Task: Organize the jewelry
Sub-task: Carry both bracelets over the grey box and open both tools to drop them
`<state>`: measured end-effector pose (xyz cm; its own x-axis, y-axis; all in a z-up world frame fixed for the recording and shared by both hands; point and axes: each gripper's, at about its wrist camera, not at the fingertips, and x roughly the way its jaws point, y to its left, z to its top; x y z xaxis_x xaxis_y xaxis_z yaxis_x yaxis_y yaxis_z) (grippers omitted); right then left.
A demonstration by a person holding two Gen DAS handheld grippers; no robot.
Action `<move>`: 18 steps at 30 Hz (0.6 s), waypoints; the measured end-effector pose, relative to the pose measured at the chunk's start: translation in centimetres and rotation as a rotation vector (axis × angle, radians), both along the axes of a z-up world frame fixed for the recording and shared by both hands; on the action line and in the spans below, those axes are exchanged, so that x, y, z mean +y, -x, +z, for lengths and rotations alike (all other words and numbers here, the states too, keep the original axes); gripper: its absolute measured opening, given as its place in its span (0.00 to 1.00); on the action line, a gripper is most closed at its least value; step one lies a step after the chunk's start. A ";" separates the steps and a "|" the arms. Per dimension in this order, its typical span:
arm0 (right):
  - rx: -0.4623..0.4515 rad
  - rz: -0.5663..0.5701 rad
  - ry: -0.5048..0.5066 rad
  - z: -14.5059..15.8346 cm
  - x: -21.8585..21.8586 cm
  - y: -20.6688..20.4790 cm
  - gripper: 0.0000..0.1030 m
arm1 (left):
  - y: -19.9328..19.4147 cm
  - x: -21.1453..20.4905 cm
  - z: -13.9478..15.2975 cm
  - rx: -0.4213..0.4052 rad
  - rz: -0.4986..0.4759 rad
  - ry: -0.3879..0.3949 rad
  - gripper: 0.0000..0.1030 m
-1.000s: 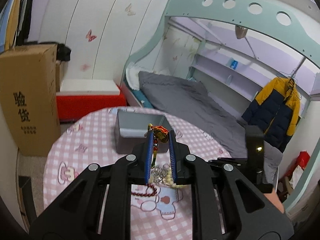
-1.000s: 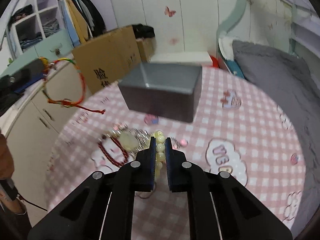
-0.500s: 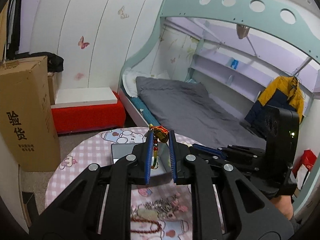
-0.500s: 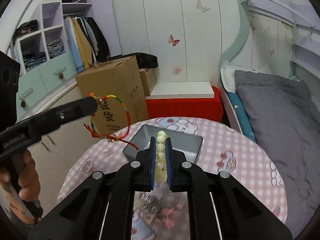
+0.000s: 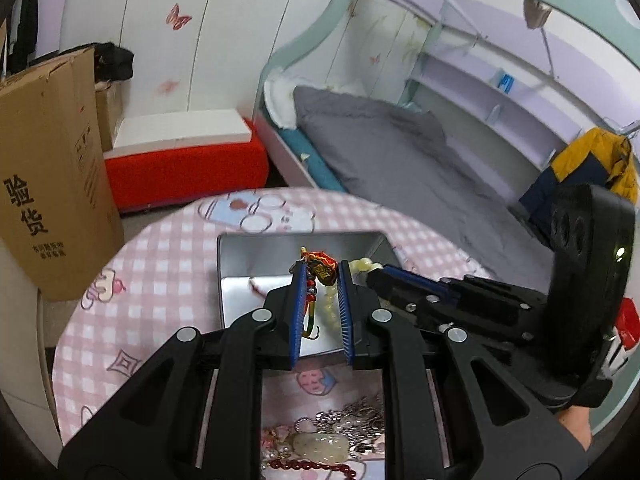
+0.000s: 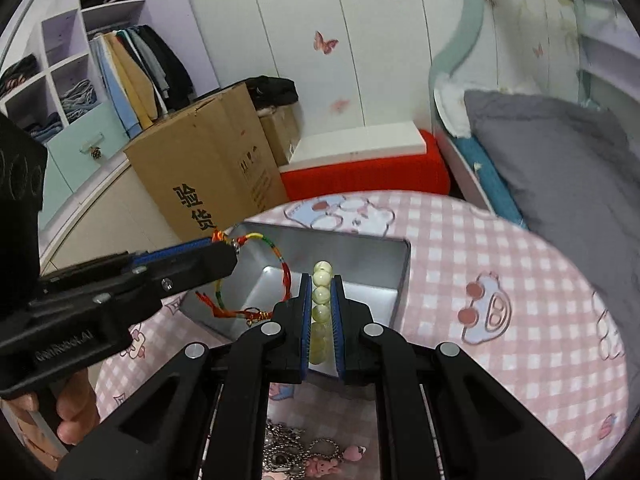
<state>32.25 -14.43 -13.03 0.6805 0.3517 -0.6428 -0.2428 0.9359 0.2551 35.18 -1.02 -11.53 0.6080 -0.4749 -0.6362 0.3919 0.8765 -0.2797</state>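
An open grey metal box (image 5: 256, 252) (image 6: 360, 248) stands on the pink checked table. My left gripper (image 5: 320, 276) is shut on a multicoloured cord bracelet (image 5: 320, 266) and holds it over the box; the bracelet hangs as a loop in the right wrist view (image 6: 280, 264). My right gripper (image 6: 321, 280) is shut on a pale yellow-green bead bracelet (image 6: 322, 284), also over the box, just right of the left gripper (image 6: 224, 254). The beads show in the left wrist view (image 5: 360, 266).
A heap of jewelry lies on the table near me: a jade pendant (image 5: 320, 446), silver chains (image 5: 356, 420), dark red beads (image 5: 308, 466), pink charms (image 6: 320, 466). A cardboard carton (image 6: 208, 160) and a red bench (image 6: 360, 172) stand beyond the table, a bed (image 5: 400, 160) to the right.
Both grippers rose from the jewelry heap with their bracelets and moved forward. They now hang over the open box, close together.
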 end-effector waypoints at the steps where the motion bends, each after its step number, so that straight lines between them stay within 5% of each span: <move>1: 0.006 -0.001 -0.004 -0.2 -0.1 0.0 0.08 | -0.1 -0.1 -0.4 0.010 0.001 -0.006 0.15; 7: 0.021 -0.011 -0.037 -0.8 -0.7 0.4 0.09 | -0.2 -0.3 -1.6 0.066 0.007 -0.030 0.21; 10: 0.012 -0.012 -0.045 -0.3 -0.8 0.7 0.19 | 0.3 0.1 -1.4 0.063 0.022 -0.018 0.67; 13: -0.004 -0.027 -0.044 0.3 -1.2 1.3 0.29 | 1.2 0.7 -0.9 0.042 0.038 -0.005 0.67; 18: -0.034 -0.031 -0.033 1.7 -1.8 2.9 0.30 | 3.0 1.7 0.8 0.003 0.054 0.000 0.67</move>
